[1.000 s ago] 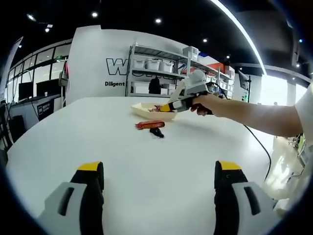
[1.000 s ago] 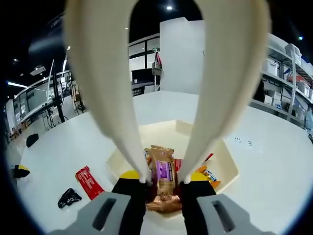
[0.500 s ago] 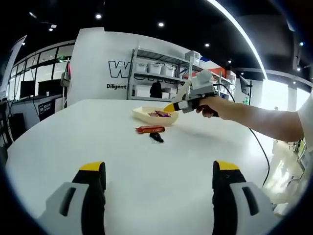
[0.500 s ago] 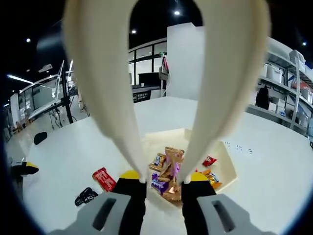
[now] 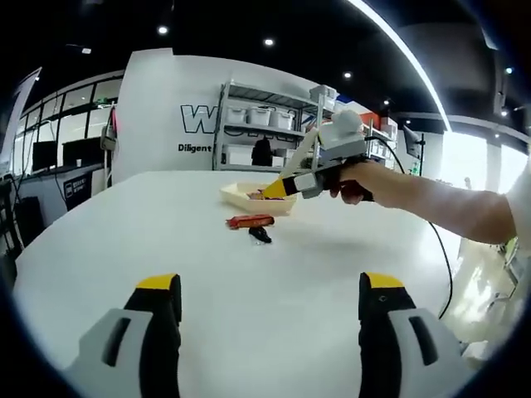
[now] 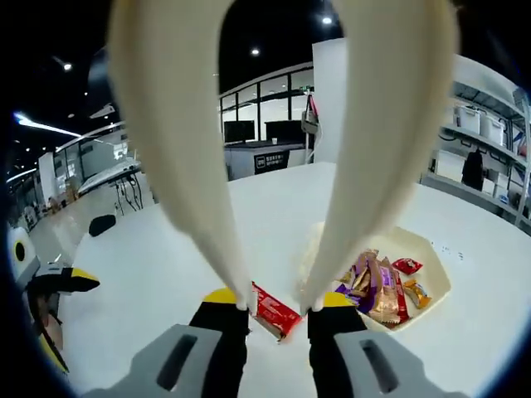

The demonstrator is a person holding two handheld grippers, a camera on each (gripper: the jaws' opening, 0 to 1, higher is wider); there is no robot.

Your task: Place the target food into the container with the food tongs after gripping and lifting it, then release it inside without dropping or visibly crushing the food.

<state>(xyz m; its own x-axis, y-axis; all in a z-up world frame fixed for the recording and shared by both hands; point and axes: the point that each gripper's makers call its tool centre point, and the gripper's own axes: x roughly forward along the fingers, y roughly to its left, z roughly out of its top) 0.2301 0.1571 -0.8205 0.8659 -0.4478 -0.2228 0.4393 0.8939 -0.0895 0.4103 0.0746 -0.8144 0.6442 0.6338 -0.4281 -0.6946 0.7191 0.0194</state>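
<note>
The white table [image 5: 149, 240] carries a cream tray [image 6: 431, 278] of wrapped snacks. The red bar [image 6: 276, 313] lies flat beside it, long axis slanting. The right gripper [image 6: 278, 311] clasps cream tongs [image 6: 199, 166], tips straddling the bar, apart. The left gripper [image 5: 270, 303] hovers spread, empty. A black packet [image 5: 260, 235] lies nearby.

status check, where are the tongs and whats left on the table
Right gripper holds cream plastic tongs over red snack packet, nothing gripped. Left gripper open, idle. Cream tray holds wrapped snacks. Small black item beside packet.
</note>
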